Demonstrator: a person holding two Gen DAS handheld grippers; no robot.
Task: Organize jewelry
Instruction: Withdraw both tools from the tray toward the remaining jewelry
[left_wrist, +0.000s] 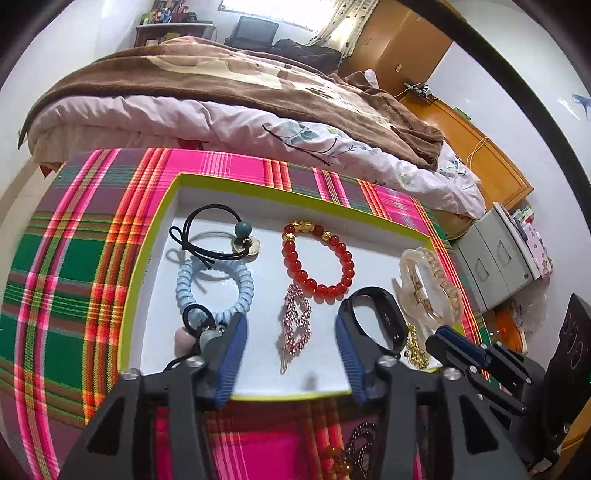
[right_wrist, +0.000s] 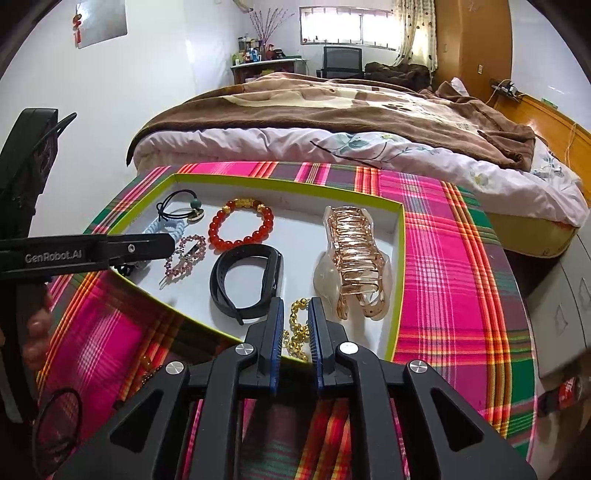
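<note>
Right hand-held gripper (right_wrist: 296, 325) pinches knobbly gold bead chain (right_wrist: 298, 329); left hand-held gripper (left_wrist: 291, 338) spread wide over glittery hair clip (left_wrist: 295, 321).

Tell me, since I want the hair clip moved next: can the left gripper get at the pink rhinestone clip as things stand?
Probably yes. The left gripper is open, and the pink rhinestone clip lies between its fingers on the tray floor, apart from the red bead bracelet, with nothing over it.
</note>
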